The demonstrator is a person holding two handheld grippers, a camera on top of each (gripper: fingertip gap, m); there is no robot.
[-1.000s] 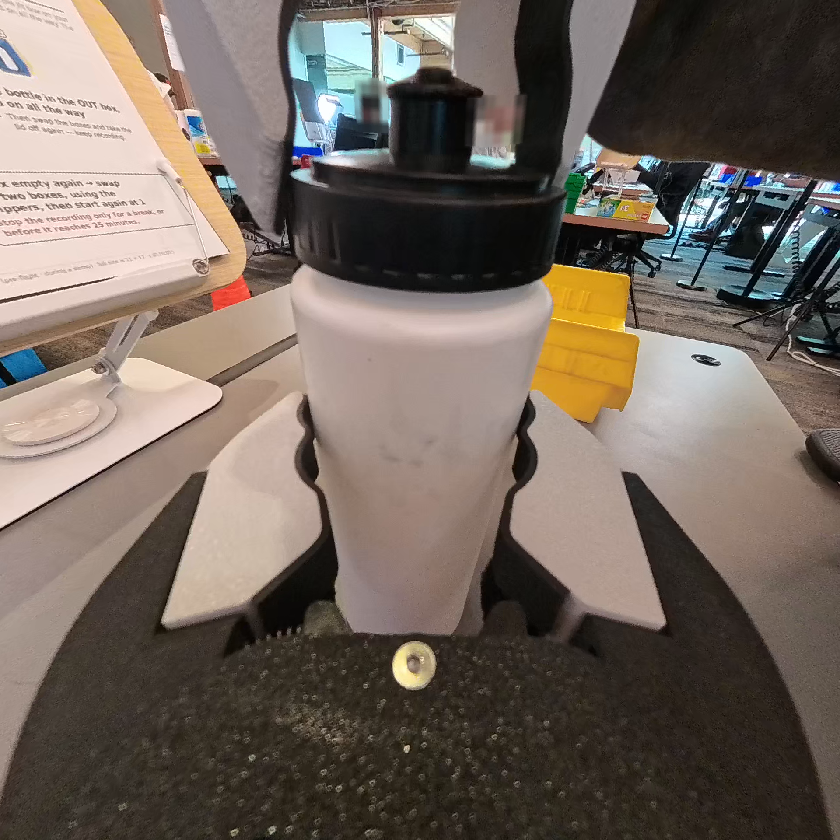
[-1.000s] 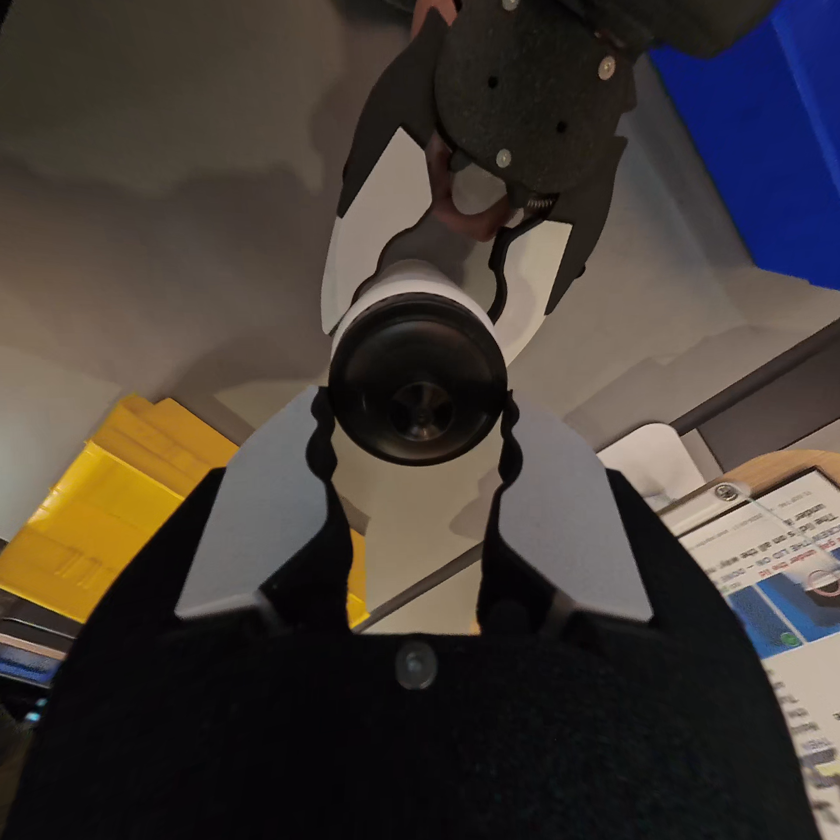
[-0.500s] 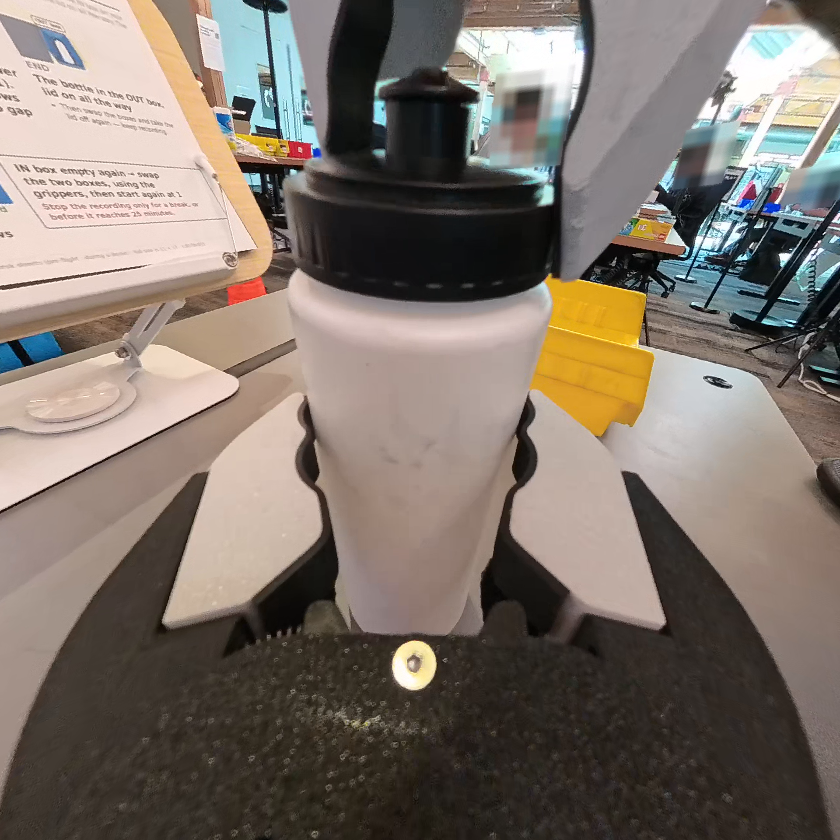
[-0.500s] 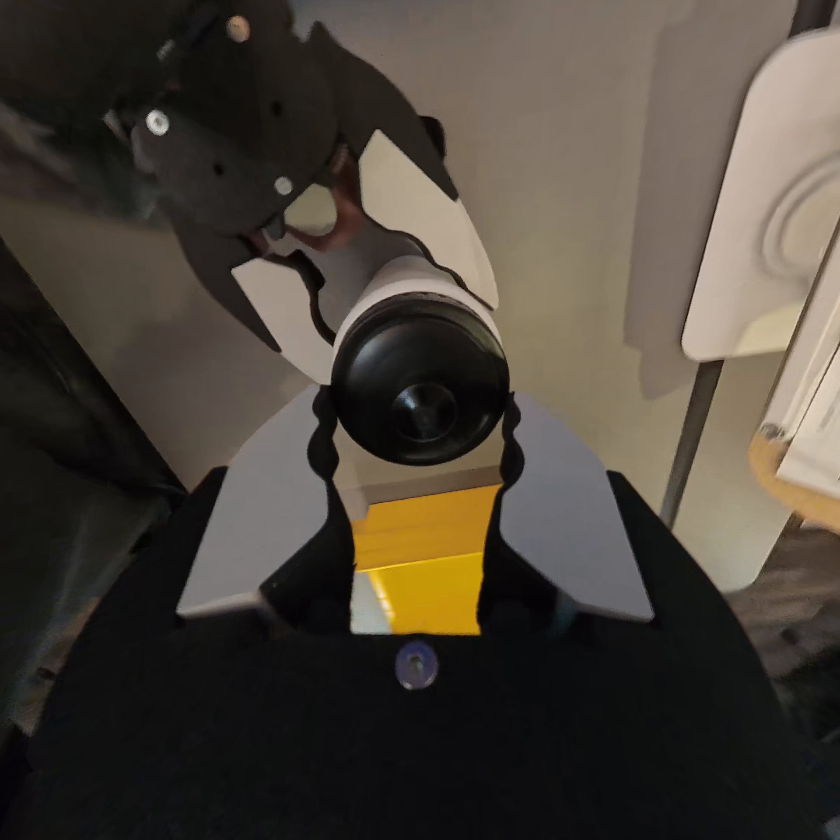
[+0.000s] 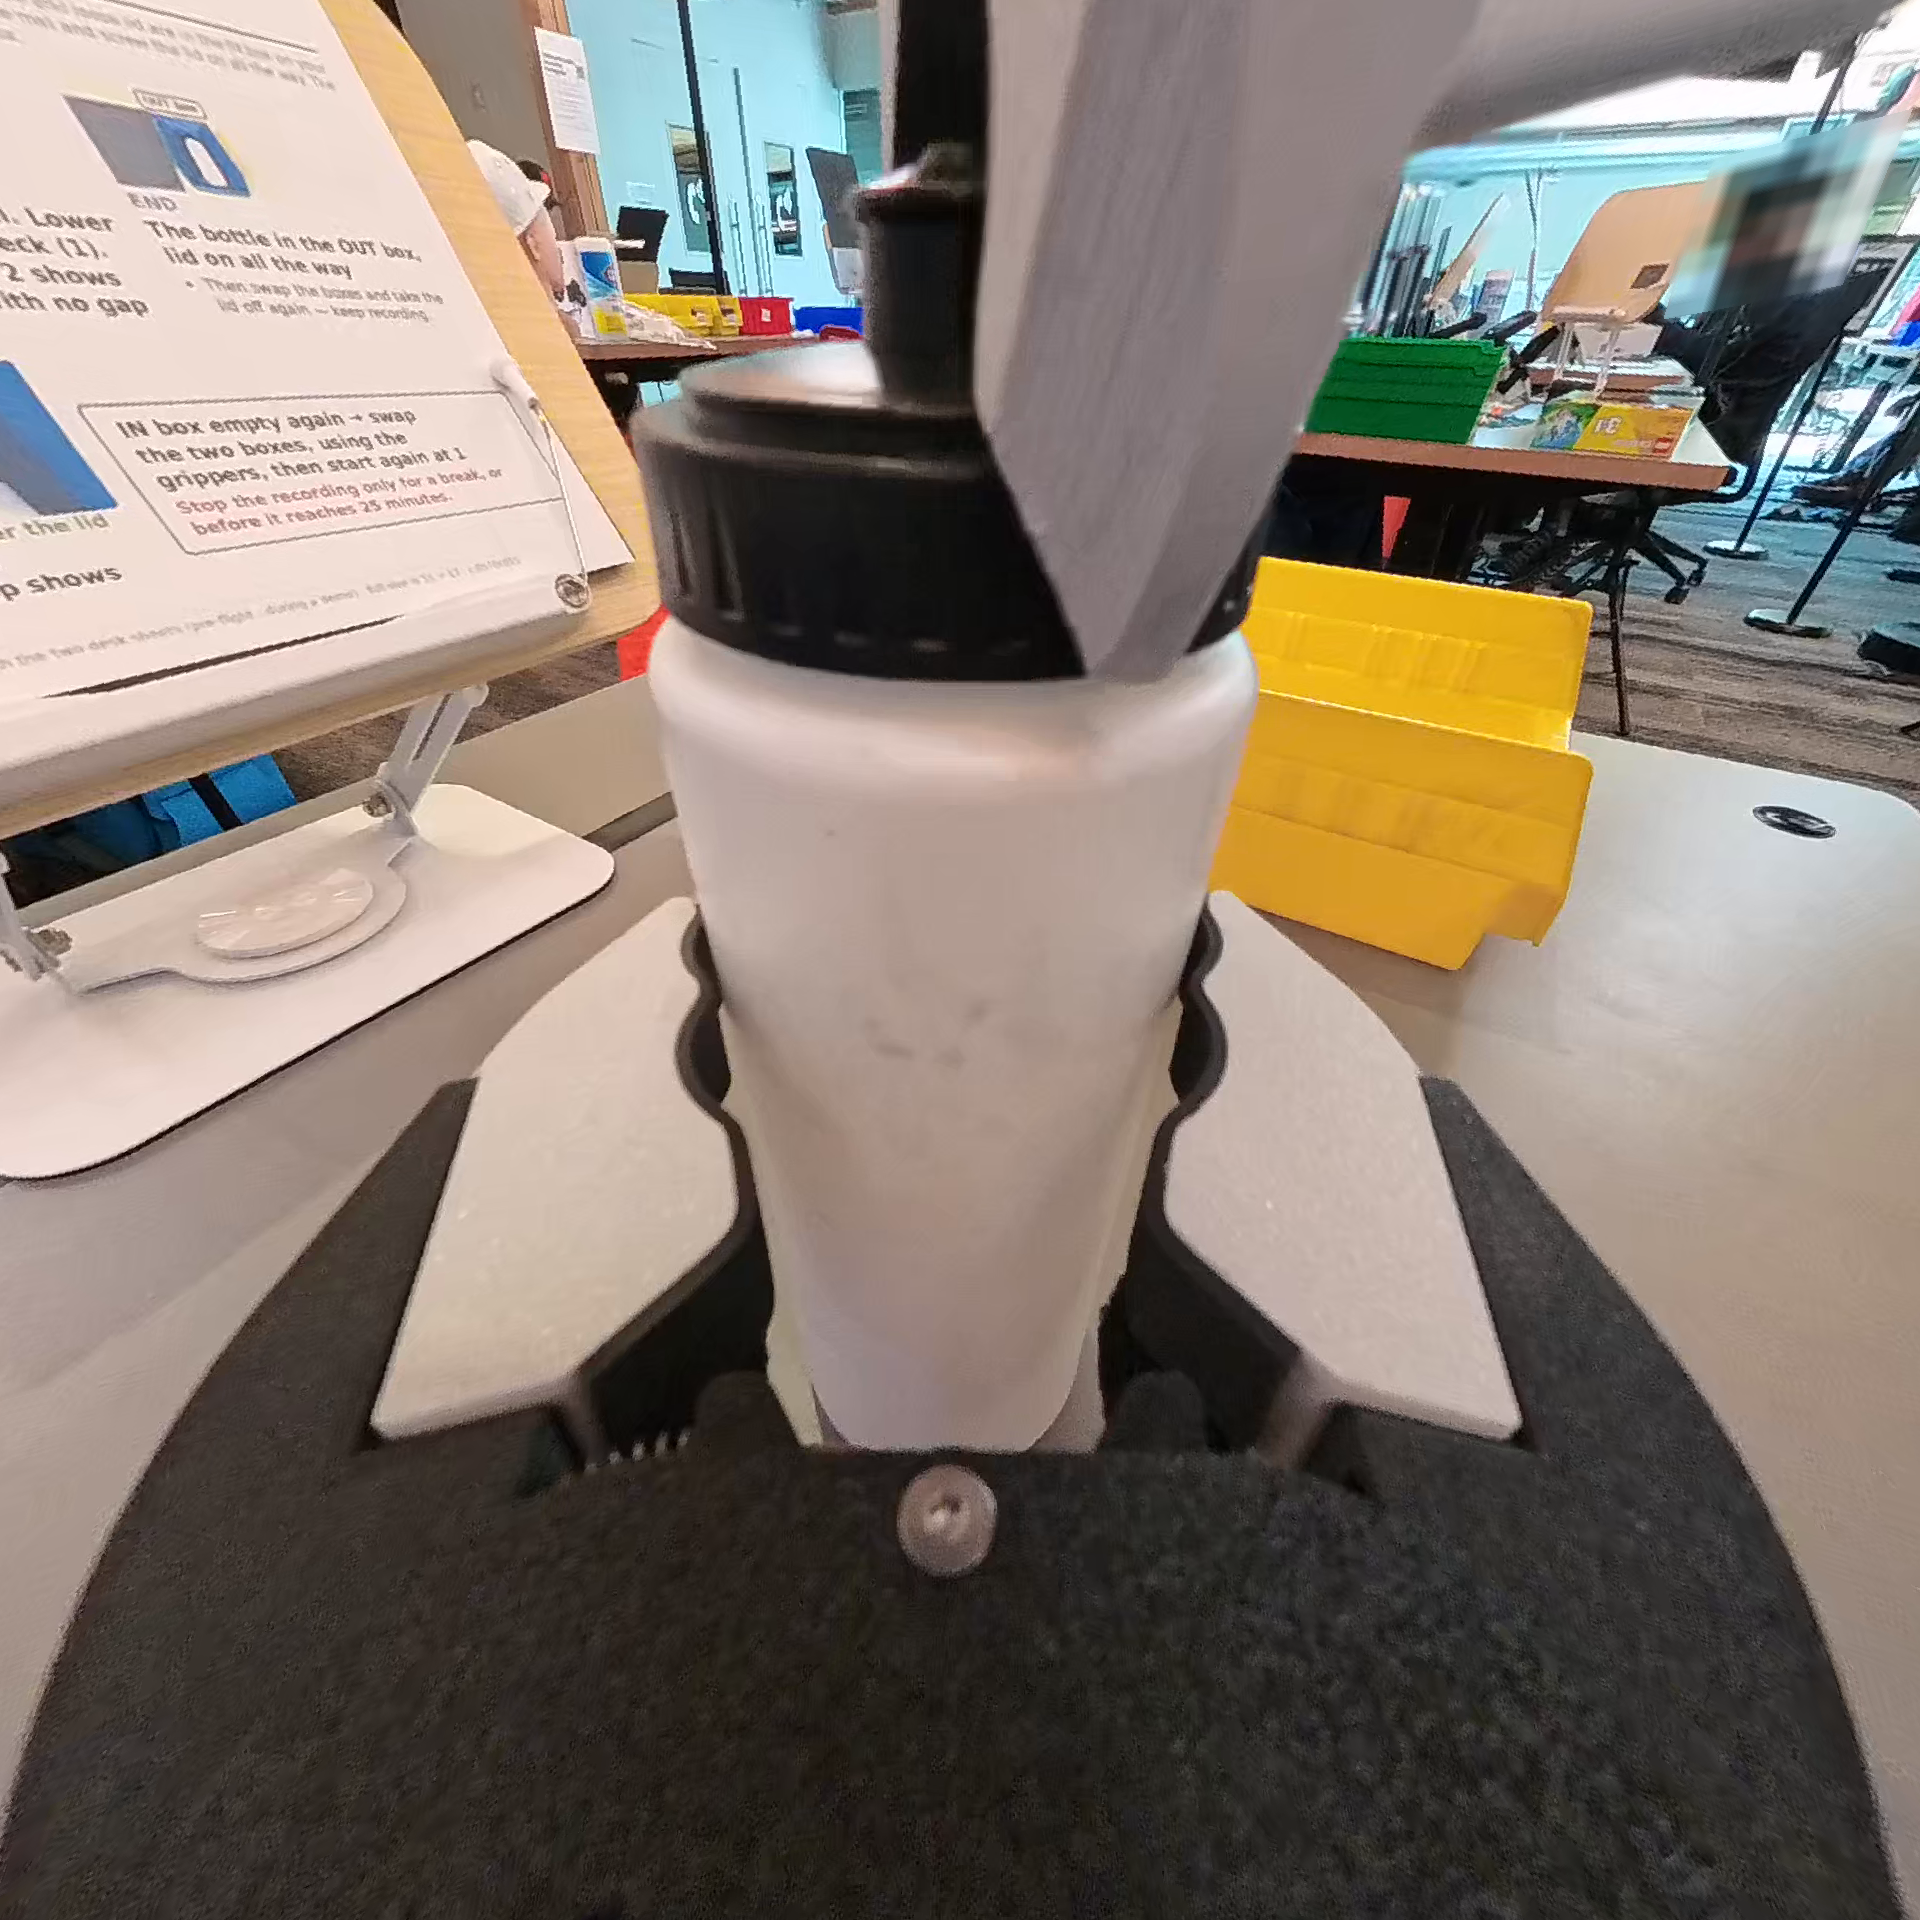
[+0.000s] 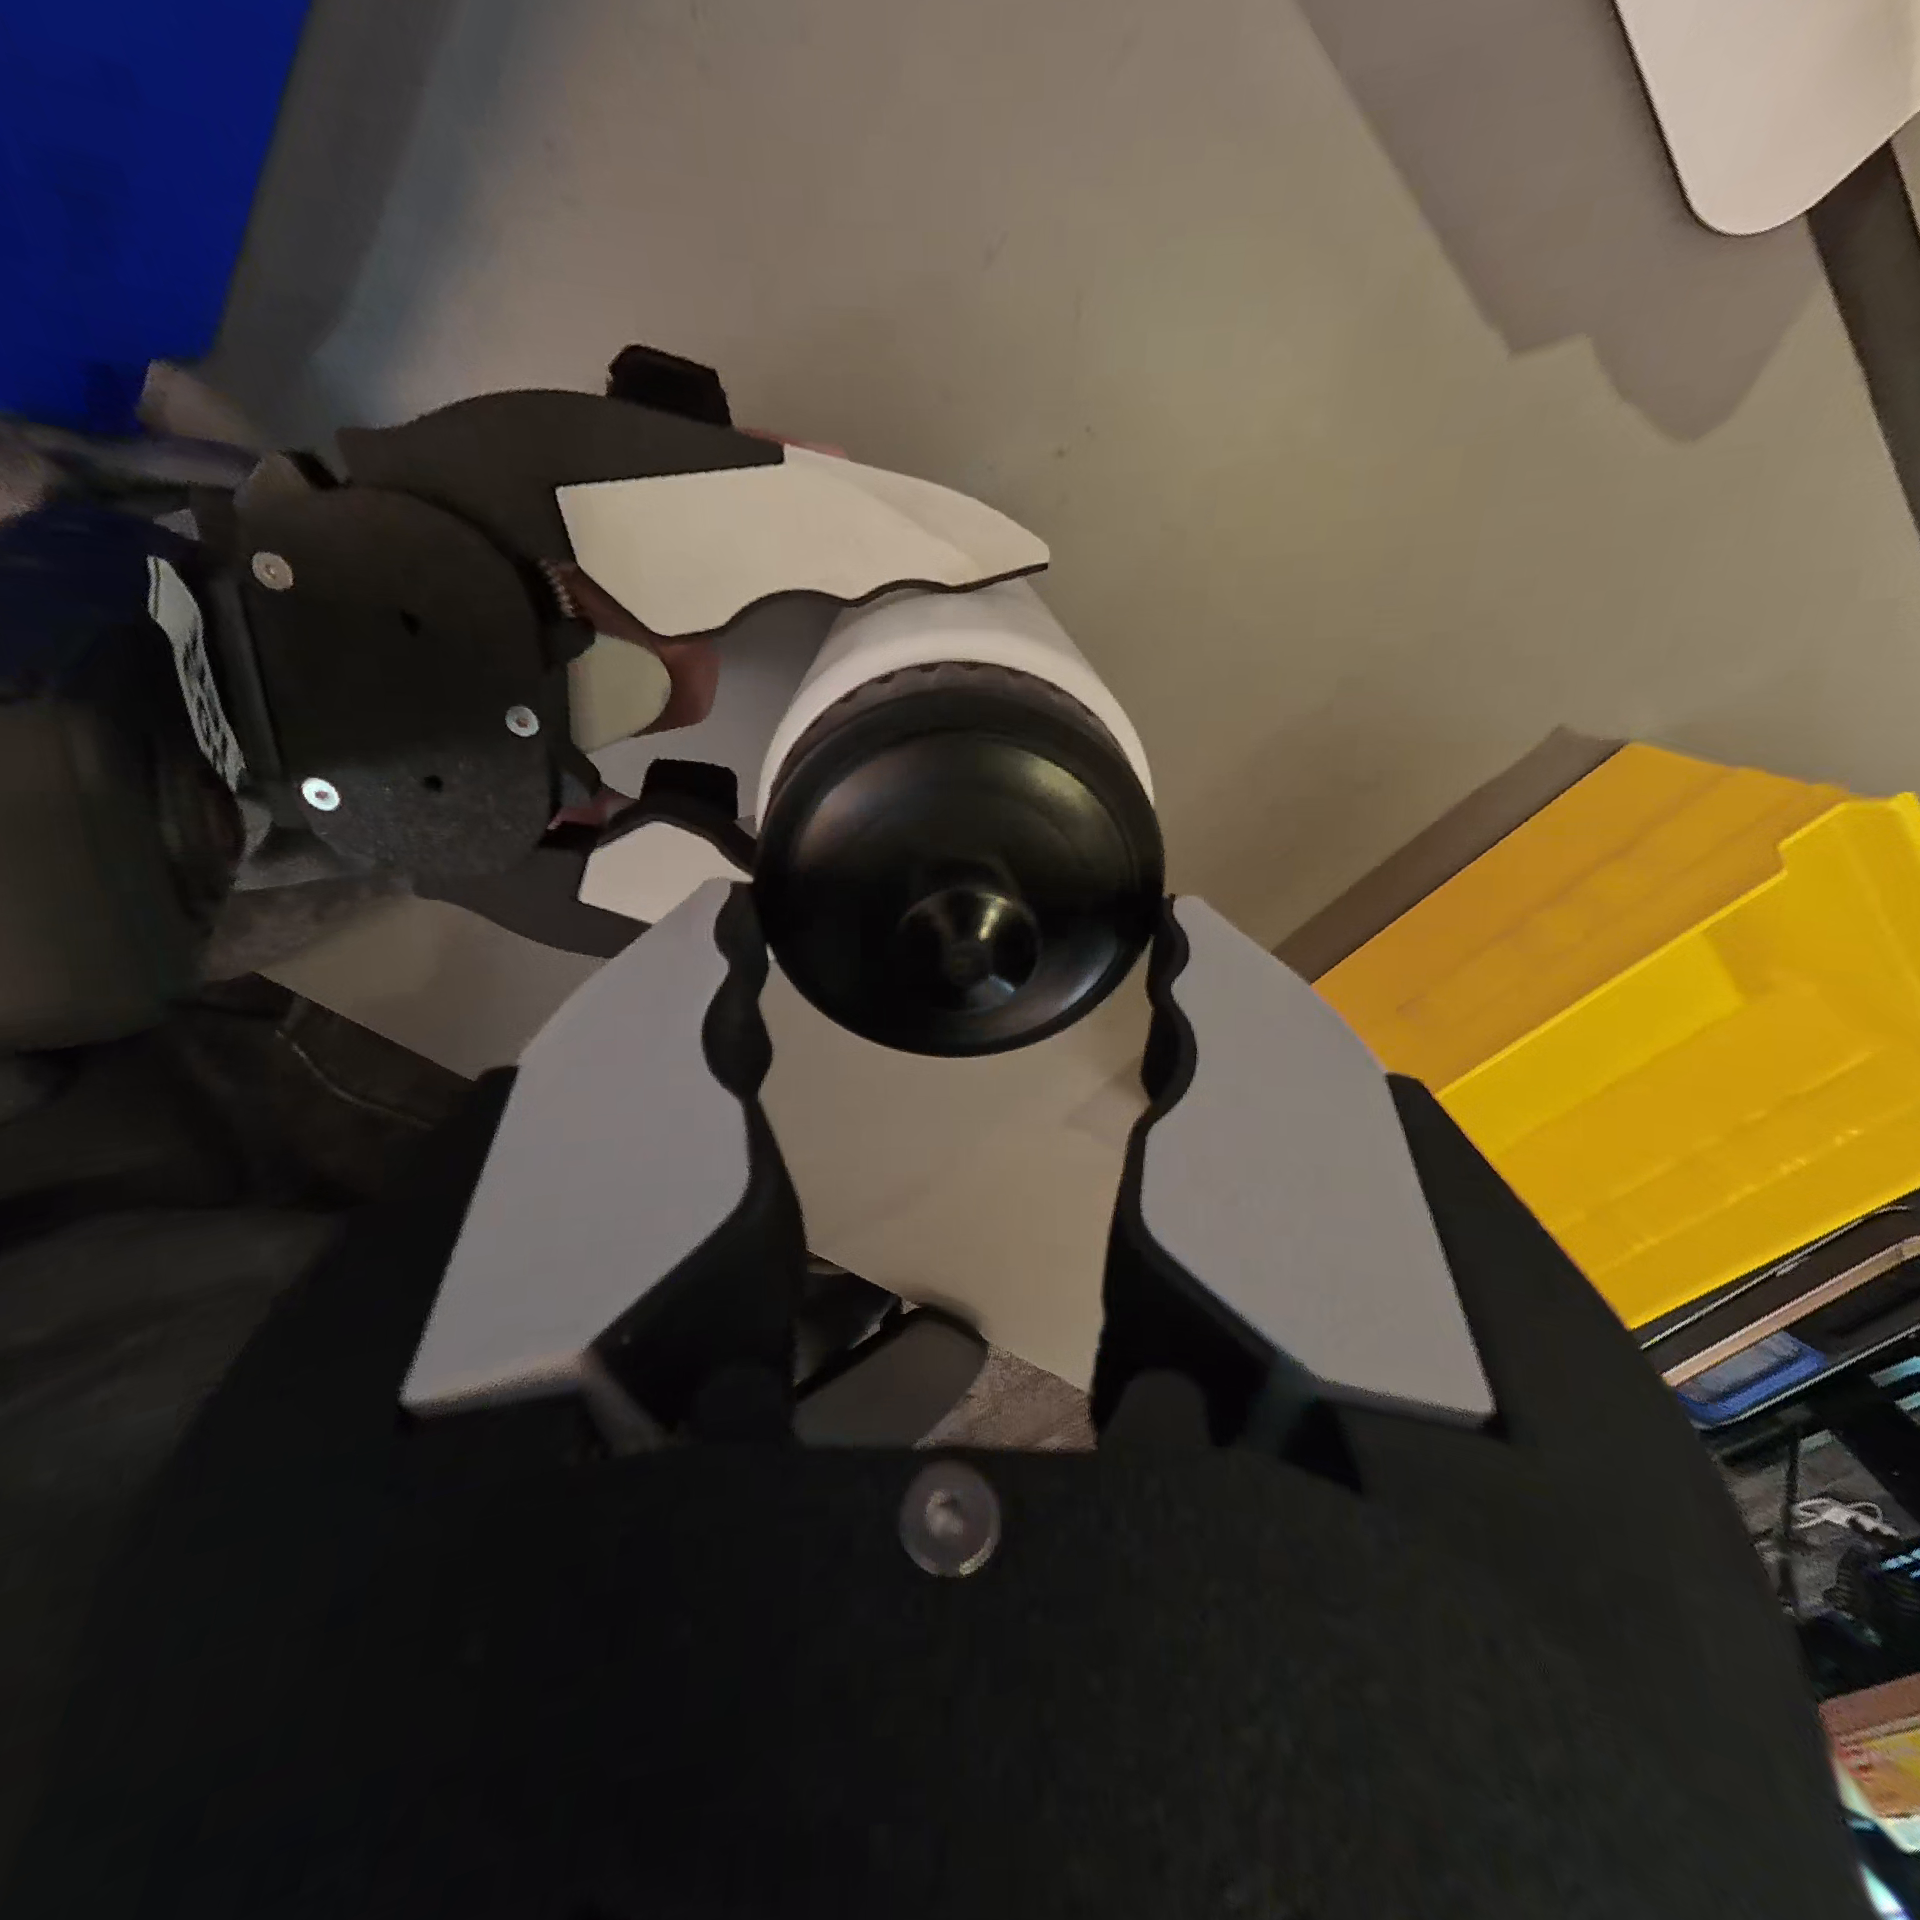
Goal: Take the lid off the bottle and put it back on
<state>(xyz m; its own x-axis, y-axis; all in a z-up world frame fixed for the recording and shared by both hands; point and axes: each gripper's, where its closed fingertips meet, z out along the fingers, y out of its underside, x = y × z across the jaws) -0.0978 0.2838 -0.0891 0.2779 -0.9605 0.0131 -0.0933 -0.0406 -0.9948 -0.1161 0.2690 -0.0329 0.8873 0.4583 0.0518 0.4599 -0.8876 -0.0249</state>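
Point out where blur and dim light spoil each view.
Left wrist view: bright overall, but the right gripper's finger over the lid is smeared by motion; the bottle stays fairly sharp. Right wrist view: dim and shadowy, the lid nearly featureless black, the yellow bin slightly soft.

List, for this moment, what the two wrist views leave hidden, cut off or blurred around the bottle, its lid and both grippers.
- Left wrist view: the bottle base is hidden behind the left gripper body.
- Left wrist view: the right side of the lid is covered by a blurred finger of the right gripper, whose body is cut off by the top edge.
- Right wrist view: the lid's threads are unseen, so whether it is tight or loosened cannot be told.
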